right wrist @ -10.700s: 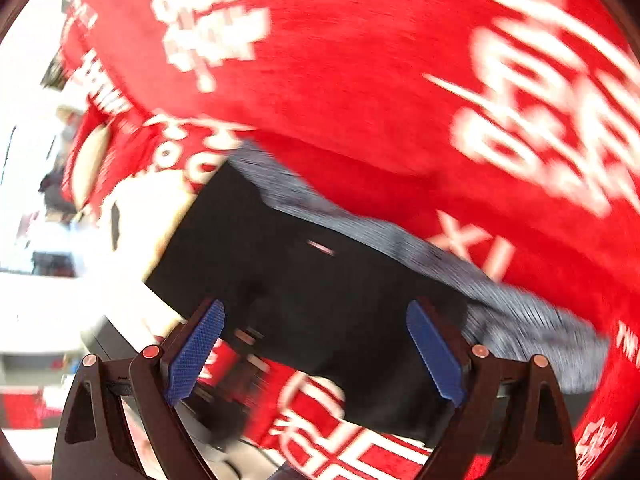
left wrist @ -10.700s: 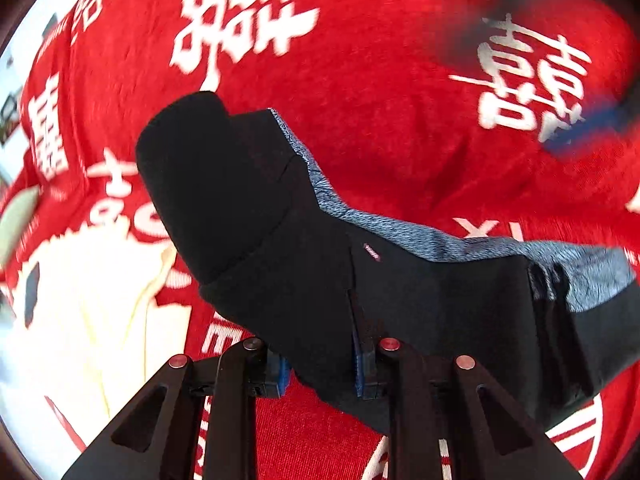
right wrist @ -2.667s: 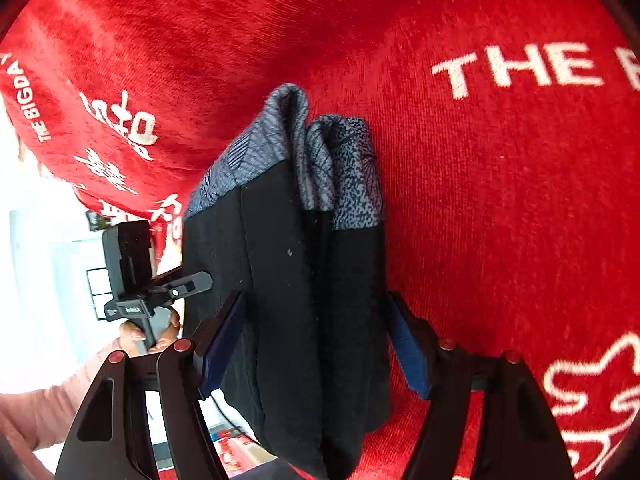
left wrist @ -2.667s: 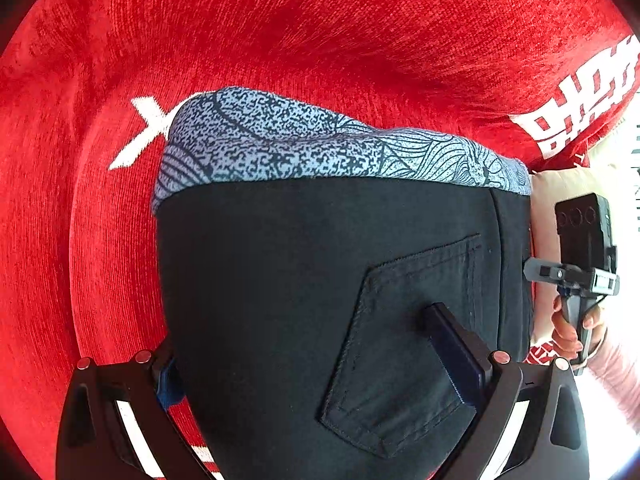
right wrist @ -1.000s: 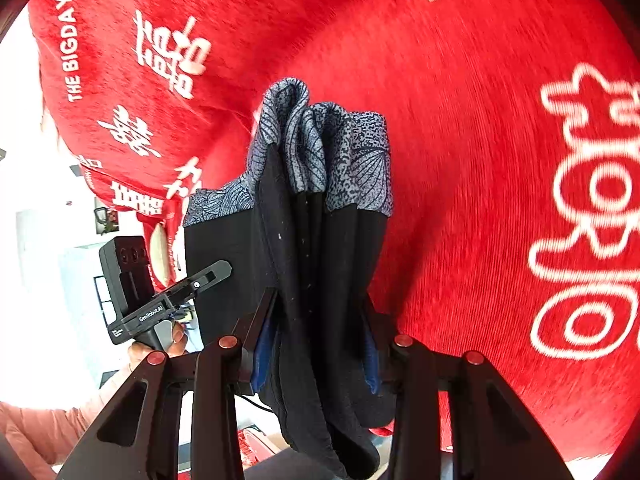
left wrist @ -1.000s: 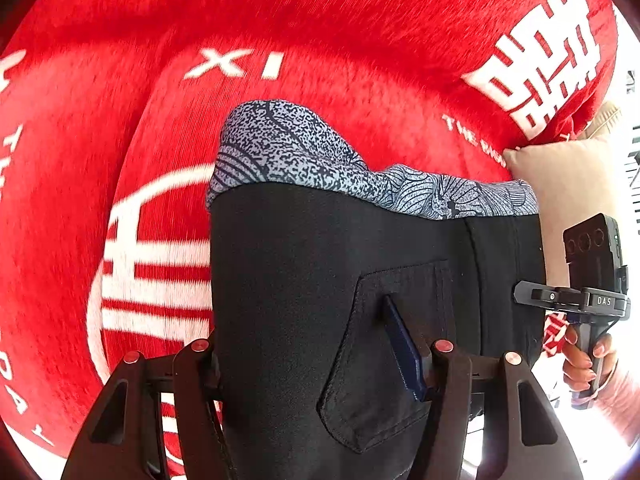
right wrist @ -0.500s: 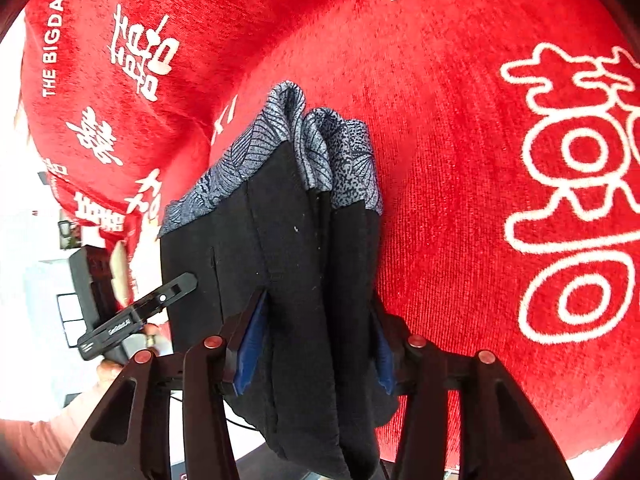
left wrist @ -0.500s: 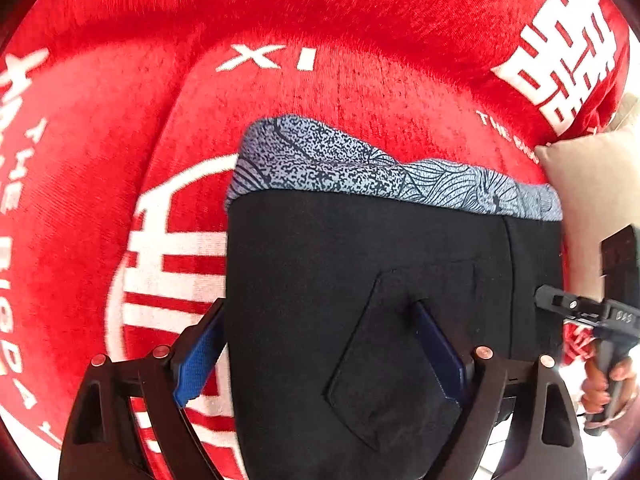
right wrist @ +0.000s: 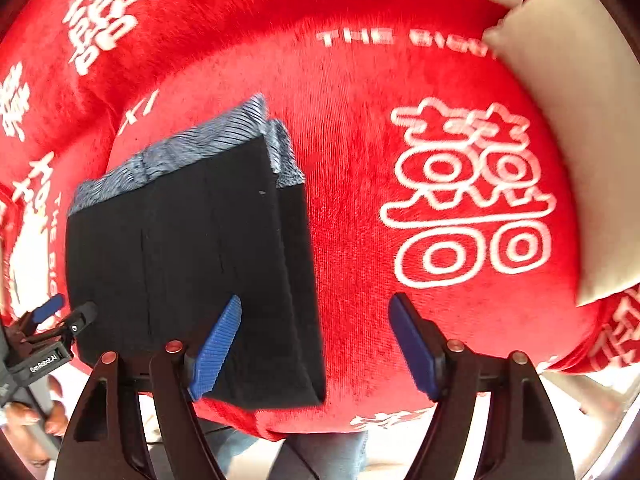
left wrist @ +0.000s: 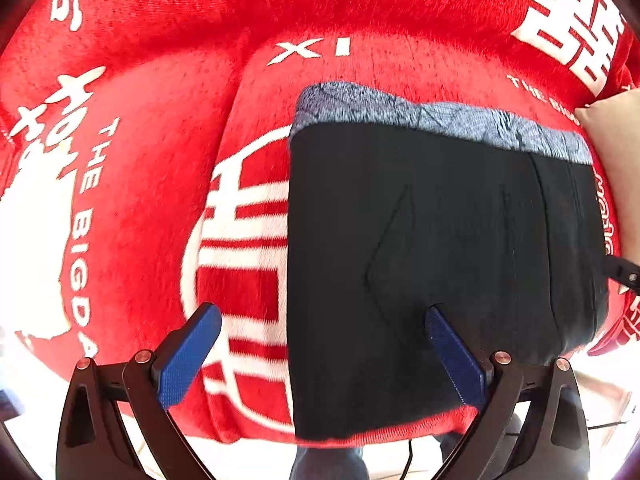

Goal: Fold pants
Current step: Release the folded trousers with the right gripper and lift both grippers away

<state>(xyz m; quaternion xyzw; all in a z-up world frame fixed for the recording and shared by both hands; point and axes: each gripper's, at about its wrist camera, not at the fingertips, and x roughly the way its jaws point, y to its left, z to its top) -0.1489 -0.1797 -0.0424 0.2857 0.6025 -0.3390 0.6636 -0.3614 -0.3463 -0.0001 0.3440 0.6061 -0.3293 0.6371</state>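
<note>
Pants [left wrist: 440, 248] lie folded into a thick black block on the red blanket [left wrist: 160, 160], grey patterned lining showing along the far edge, one back pocket faintly visible on top. In the right wrist view the same bundle [right wrist: 192, 256] sits flat near the front edge of the blanket, its stacked layers showing along the right-hand side, with a beige cushion [right wrist: 568, 120] well apart on the other side.

A second ago both grippers were clamped on the bundle, holding it up with the layers hanging between the pads. Now it has been set down and let go. The left gripper [left wrist: 320, 356] hangs above it with its jaws opening, already very wide: one blue pad is over the bare blanket and the other over the black cloth, neither pressing on it. The right gripper [right wrist: 316, 344] has its jaws opening too; its left pad floats over the bundle's near corner and its right pad over the red blanket, nothing pinched between them.

From how things lie, I'd say the folding is done or nearly so: the bundle holds its shape unaided, edges roughly square. Perhaps the loose layers on the right side want a pat flat, but that is all I can see left.
</note>
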